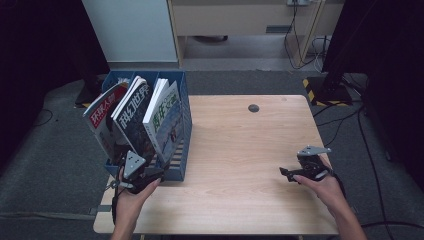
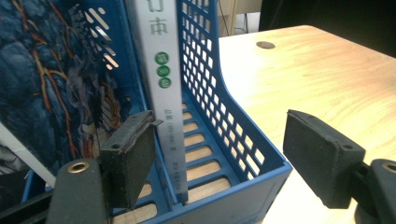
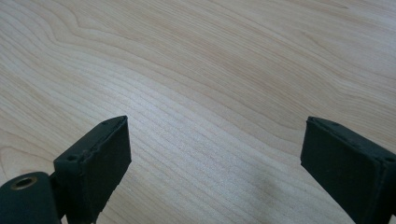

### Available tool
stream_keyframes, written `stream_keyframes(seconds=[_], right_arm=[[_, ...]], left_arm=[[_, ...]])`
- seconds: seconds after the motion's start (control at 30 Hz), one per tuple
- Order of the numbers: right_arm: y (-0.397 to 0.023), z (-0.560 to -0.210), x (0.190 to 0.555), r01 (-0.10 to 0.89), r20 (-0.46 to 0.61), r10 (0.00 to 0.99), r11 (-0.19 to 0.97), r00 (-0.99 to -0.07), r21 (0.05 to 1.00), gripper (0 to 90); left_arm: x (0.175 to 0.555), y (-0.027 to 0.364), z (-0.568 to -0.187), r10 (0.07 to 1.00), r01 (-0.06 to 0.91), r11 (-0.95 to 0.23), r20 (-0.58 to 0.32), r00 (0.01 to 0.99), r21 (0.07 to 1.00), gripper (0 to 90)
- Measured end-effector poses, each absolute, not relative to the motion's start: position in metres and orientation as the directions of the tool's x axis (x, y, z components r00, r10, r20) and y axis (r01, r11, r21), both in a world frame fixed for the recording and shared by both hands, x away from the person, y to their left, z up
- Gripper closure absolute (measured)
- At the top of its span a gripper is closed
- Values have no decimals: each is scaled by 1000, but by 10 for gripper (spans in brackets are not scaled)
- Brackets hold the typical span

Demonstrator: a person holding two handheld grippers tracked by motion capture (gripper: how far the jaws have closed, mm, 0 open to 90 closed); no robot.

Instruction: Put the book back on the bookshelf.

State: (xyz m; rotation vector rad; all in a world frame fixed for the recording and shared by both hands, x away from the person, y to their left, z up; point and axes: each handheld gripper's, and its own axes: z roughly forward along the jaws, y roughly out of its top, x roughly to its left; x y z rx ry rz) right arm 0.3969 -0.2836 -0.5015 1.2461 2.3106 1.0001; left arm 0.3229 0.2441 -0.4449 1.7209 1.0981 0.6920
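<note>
At the left end of the wooden table point(image 1: 240, 150) stands a blue file rack point(image 1: 180, 165) with lattice walls and a slatted floor, holding three magazines that lean leftward. The white magazine point(image 2: 161, 70), nearest the rack's right wall, has a pale spine with green round marks; beside it stands a dark magazine point(image 1: 131, 117), and a red-titled magazine point(image 1: 102, 112) sits farthest left. The left gripper point(image 2: 219, 154) is at the rack's front end, jaws wide apart and pressing nothing: one pad just beside the white spine inside the rack, the other outside the right wall, which stands between them. The right gripper point(image 3: 215, 158), well to the right of the rack, hangs open over bare wood. The high view adds the magazine covers and a dark round hole point(image 1: 253, 108) in the tabletop.
</note>
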Motion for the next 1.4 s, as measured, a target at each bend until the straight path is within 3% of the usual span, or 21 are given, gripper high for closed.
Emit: stream_keyframes(seconds=[0.7, 1.4], right_arm=[[-284, -501, 397, 593, 41, 827, 367, -561, 717, 88], [-281, -503, 397, 588, 29, 820, 385, -572, 711, 87]], left_arm=[[334, 198, -435, 843, 343, -220, 1, 538, 913, 246], [358, 172, -439, 816, 353, -263, 12, 578, 898, 244]])
